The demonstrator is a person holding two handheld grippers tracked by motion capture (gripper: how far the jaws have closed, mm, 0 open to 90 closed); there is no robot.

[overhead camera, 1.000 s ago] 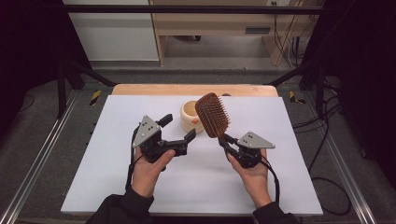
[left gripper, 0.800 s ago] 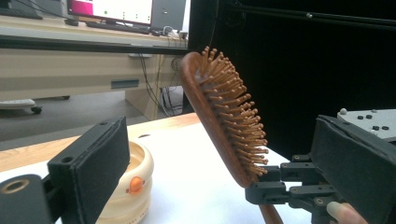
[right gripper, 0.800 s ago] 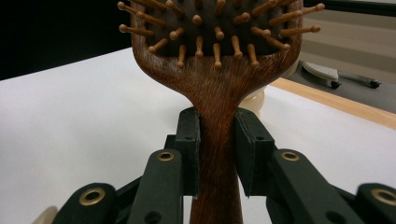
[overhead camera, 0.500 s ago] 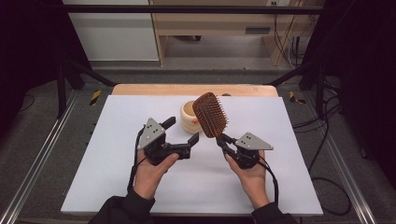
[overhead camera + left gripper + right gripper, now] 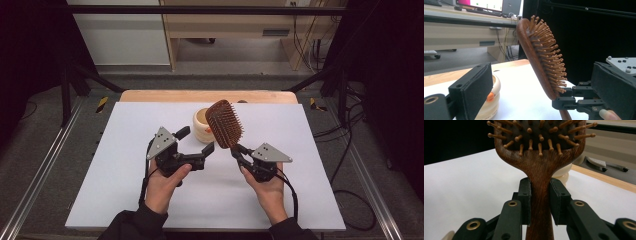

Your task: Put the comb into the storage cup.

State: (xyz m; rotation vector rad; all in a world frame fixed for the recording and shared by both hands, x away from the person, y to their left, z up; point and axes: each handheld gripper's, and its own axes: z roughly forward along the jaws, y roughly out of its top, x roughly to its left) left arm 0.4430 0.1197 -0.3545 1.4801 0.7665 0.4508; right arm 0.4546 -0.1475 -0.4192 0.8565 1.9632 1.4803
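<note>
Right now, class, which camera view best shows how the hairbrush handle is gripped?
The right gripper view: the right claw pinches the hairbrush handle between both pads. The high view shows the brush raised over the table, grip tiny. The left gripper view shows it side-on.

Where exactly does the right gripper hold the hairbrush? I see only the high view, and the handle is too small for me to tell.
Observer: The right gripper is shut on the hairbrush at the handle, just below the head, with a pad on each side.
Operator: Does the left gripper grip anything?
Observer: No. The left gripper is open and its jaws are wide apart.
Operator: What is the pale thing behind the brush?
Observer: A cream ringed container with a small orange part on its side.
</note>
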